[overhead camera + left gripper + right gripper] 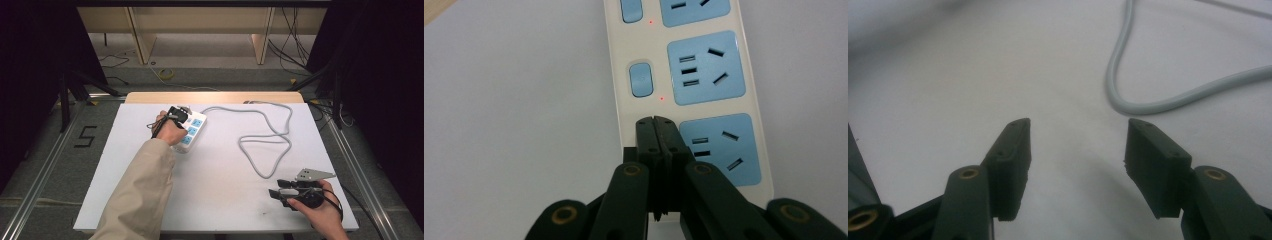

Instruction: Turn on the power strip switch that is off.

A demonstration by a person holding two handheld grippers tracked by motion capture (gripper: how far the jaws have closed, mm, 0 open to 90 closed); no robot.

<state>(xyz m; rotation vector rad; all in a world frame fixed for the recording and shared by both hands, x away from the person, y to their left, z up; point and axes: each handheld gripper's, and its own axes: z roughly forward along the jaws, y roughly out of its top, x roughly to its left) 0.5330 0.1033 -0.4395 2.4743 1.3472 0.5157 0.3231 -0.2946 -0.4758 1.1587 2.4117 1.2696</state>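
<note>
A white power strip [193, 131] with blue sockets lies at the back left of the white table top [220, 200]. My left gripper [178, 115] is over it, held by a hand in a beige sleeve. In the left gripper view the jaws are shut with nothing between them, and the left gripper [655, 122] touches the power strip [616, 60] beside the nearest blue socket [719, 147]. A blue switch [641, 79] and a red light [661, 98] lie just beyond the tips. My right gripper [276, 188] stands open near the front right, and this right gripper [1078, 142] holds nothing.
The strip's grey cable [265, 135] loops across the middle right of the table, and a bend of this cable [1148, 102] lies just ahead of my right gripper. Metal rails [350, 160] flank the table. Loose cables lie on the floor [165, 75] behind it.
</note>
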